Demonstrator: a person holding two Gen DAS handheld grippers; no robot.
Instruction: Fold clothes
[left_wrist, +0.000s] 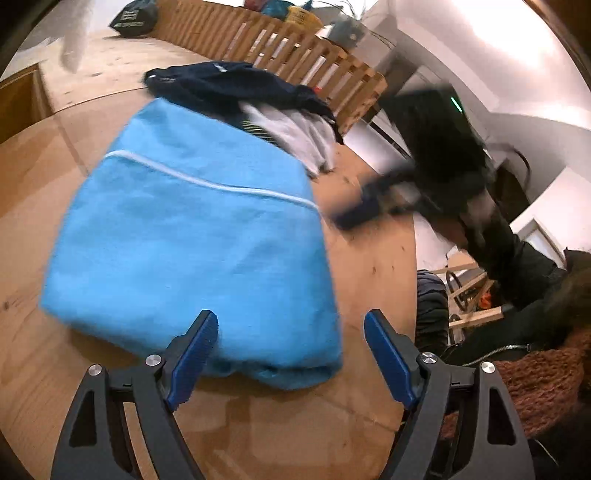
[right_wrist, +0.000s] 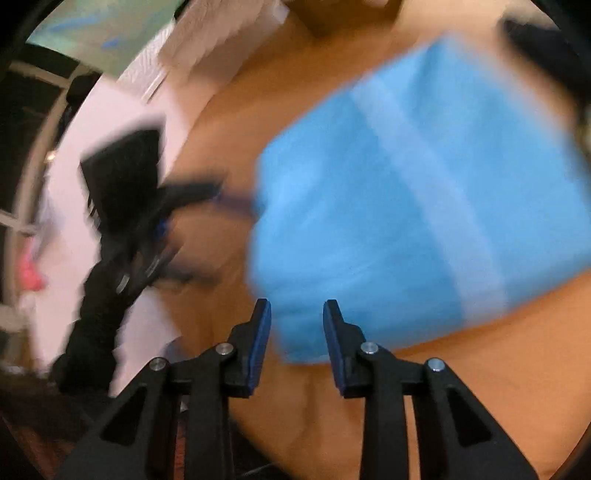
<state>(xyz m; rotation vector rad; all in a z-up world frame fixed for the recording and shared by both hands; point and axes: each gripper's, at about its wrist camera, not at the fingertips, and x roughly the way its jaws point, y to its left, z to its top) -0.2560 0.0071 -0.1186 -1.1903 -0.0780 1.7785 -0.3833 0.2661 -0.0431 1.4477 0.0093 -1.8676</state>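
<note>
Both grippers, left gripper (left_wrist: 291, 350) wide and right gripper (right_wrist: 297, 325) narrower, hold nothing beside the folded blue garment (left_wrist: 192, 236), lying compact mid-bench (left_wrist: 369, 266), apart from unfolded clothes (left_wrist: 258, 107).

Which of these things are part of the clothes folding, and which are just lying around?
Part of the job:
folded blue garment
pile of unfolded clothes
left gripper
right gripper

Just lying about:
black bag
wooden slatted rail
wooden table
</note>
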